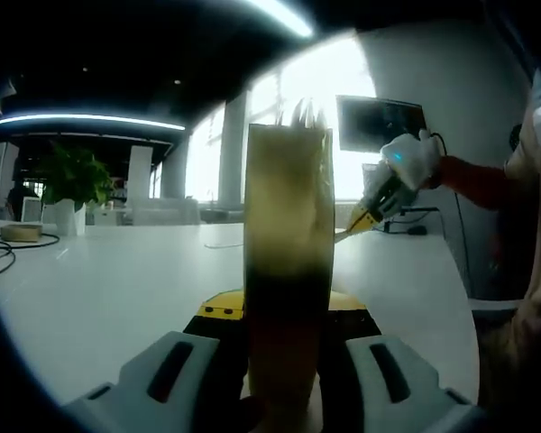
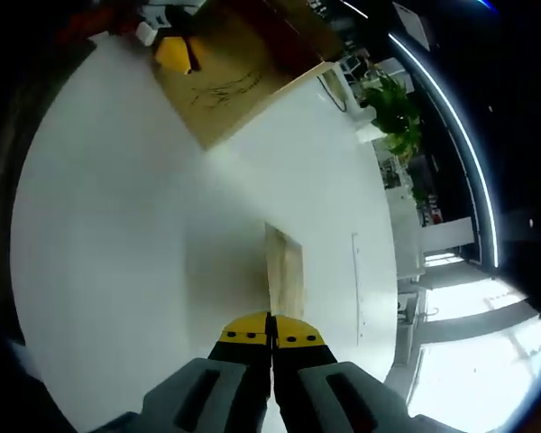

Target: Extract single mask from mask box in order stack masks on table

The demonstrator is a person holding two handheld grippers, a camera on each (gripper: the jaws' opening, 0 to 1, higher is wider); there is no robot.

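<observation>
Between left gripper (image 1: 279,361) jaws, unlabelled mask box (image 1: 287,271).

A potted plant (image 1: 72,185) is standing near the far left edge of the white table (image 1: 117,289), with a black cable (image 1: 9,245) lying coiled beside it at that edge. Behind the far edge a dark monitor (image 1: 381,122) is hanging in front of bright windows (image 1: 316,99), and a long ceiling light (image 1: 86,119) is glowing overhead. In the right gripper view the same plant (image 2: 392,113) is sitting by the table's (image 2: 117,234) far edge.
</observation>
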